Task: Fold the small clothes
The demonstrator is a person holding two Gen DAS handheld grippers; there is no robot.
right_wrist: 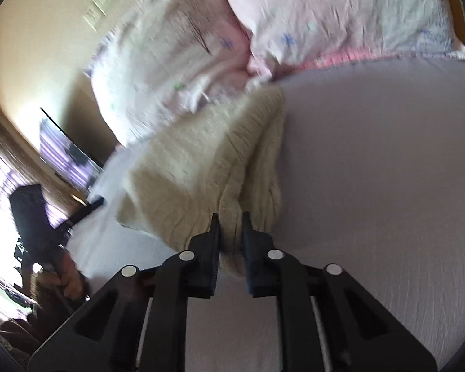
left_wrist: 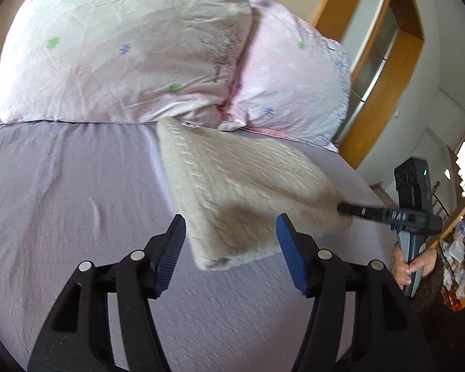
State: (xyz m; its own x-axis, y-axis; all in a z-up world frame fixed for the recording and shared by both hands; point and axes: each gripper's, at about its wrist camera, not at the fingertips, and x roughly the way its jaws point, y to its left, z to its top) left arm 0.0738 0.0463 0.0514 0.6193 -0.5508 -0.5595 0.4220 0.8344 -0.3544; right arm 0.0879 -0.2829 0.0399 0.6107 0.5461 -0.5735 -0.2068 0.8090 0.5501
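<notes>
We see one cream cable-knit garment (left_wrist: 232,192) on the lilac bed sheet (left_wrist: 62,186), folded over on itself, its far end touching the two pink pillows (left_wrist: 124,49) that lie side by side at the head of the bed.

From the left wrist view, going left to right: our left gripper (left_wrist: 231,238) stands wide open with its two blue-padded fingers (left_wrist: 170,248) either side of the garment's near corner, holding nothing. Further right, our right gripper (left_wrist: 345,209) comes in from the side, its tip at the garment's right edge.

In the right wrist view, the left gripper (right_wrist: 96,203) shows blurred at far left. The right gripper (right_wrist: 231,235) has its jaws drawn nearly together, pinching a bunched edge of the garment (right_wrist: 201,161) between them.
</notes>
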